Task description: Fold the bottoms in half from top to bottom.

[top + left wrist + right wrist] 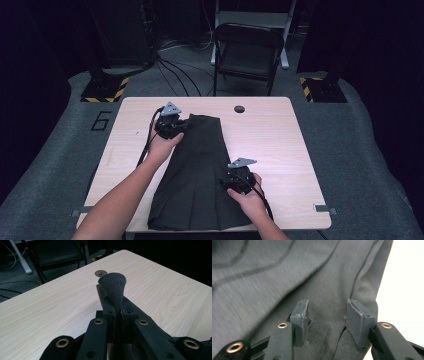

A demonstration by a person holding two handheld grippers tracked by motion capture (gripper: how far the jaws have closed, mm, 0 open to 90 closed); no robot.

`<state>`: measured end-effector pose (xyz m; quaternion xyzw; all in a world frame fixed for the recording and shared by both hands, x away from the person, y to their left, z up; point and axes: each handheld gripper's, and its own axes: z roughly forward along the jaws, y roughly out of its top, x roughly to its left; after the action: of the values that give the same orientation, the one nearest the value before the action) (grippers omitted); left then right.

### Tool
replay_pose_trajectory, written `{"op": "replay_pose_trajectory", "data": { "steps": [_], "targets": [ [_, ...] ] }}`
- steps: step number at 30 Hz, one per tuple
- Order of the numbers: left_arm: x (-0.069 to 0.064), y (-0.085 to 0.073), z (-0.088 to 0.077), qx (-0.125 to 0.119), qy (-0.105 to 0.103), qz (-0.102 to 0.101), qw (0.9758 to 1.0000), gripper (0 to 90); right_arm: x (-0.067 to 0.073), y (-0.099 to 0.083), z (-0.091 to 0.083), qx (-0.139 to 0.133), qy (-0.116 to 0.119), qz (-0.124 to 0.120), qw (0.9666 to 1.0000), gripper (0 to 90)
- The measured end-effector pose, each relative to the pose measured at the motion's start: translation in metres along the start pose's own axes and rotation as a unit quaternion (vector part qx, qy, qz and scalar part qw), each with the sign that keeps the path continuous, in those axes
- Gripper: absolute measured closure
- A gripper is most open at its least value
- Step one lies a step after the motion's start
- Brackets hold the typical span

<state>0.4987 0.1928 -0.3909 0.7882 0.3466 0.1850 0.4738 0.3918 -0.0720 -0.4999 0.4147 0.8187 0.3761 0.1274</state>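
Dark fabric lies right under my right gripper, whose fingers stand apart with a soft ridge of cloth bunched between them; the pads do not look pressed onto it, so I count that side as released, poised over the right edge of the skirt. From above, the pleated skirt is spread flat down the middle of the tabletop, narrow waist end toward the far side, wide hem near me, and my right hand sits low on its right half.

My left gripper is at the far left corner, by the waist. Its fingers are clenched tight on a pinch of the fabric, which pokes up past the tips as a small dark cone against the pale wood. I judge I am holding that corner up so it can be carried across in a fold, while the right side readies a grip lower down so the cloth moves as one sheet.

A round cable hole sits beyond the waist, well apart from the skirt.
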Motion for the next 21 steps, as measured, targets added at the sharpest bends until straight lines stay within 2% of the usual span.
{"op": "replay_pose_trajectory", "data": {
  "steps": [1, 2, 3, 4, 7, 10, 11, 13, 14, 15, 16, 21],
  "targets": [
    [0.000, 0.000, 0.000, 0.001, 0.001, 0.001, 1.0000, 85.2, 0.001, 0.002, -0.003, -0.006, 0.002, 0.001, 1.0000, 52.1],
    [0.000, 0.000, 0.000, 0.000, 0.001, 0.000, 1.0000, 85.1, 0.004, 0.006, -0.005, -0.018, 0.006, -0.007, 0.9998, 50.1],
    [0.000, 0.000, 0.000, 0.000, 0.001, 0.000, 1.0000, 85.1, 0.004, 0.006, -0.005, -0.018, 0.006, -0.007, 0.9998, 50.1],
    [0.000, 0.001, -0.001, -0.001, 0.001, 0.000, 1.0000, 85.2, 0.009, 0.010, -0.005, -0.026, 0.012, -0.011, 0.9995, 47.3],
    [-0.001, 0.001, -0.002, -0.002, -0.002, 0.000, 1.0000, 85.2, 0.014, 0.012, -0.004, -0.033, 0.021, -0.010, 0.9992, 44.7],
    [-0.006, 0.002, -0.006, -0.005, -0.008, 0.006, 0.9999, 85.1, 0.022, 0.013, 0.002, -0.040, 0.042, -0.022, 0.9981, 41.4],
    [-0.006, 0.002, -0.006, -0.005, -0.008, 0.006, 0.9999, 85.2, 0.022, 0.013, 0.002, -0.040, 0.042, -0.022, 0.9981, 41.4],
    [-0.008, 0.002, -0.008, -0.010, -0.013, 0.004, 0.9999, 85.2, 0.025, 0.013, 0.007, -0.028, 0.045, -0.030, 0.9981, 40.2],
    [-0.011, 0.003, -0.011, -0.014, -0.019, 0.007, 0.9997, 85.2, 0.027, 0.012, 0.013, -0.010, 0.041, -0.041, 0.9983, 39.5],
    [-0.011, 0.003, -0.011, -0.014, -0.019, 0.007, 0.9997, 85.2, 0.027, 0.012, 0.013, -0.010, 0.041, -0.041, 0.9983, 39.5],
    [-0.014, 0.002, -0.013, -0.018, -0.023, 0.007, 0.9995, 85.2, 0.028, 0.011, 0.018, 0.006, 0.033, -0.043, 0.9985, 39.6],
    [-0.019, 0.001, -0.017, -0.023, -0.036, 0.010, 0.9990, 85.2, 0.026, 0.009, 0.023, 0.022, 0.022, -0.051, 0.9983, 40.2]
  ]
}}
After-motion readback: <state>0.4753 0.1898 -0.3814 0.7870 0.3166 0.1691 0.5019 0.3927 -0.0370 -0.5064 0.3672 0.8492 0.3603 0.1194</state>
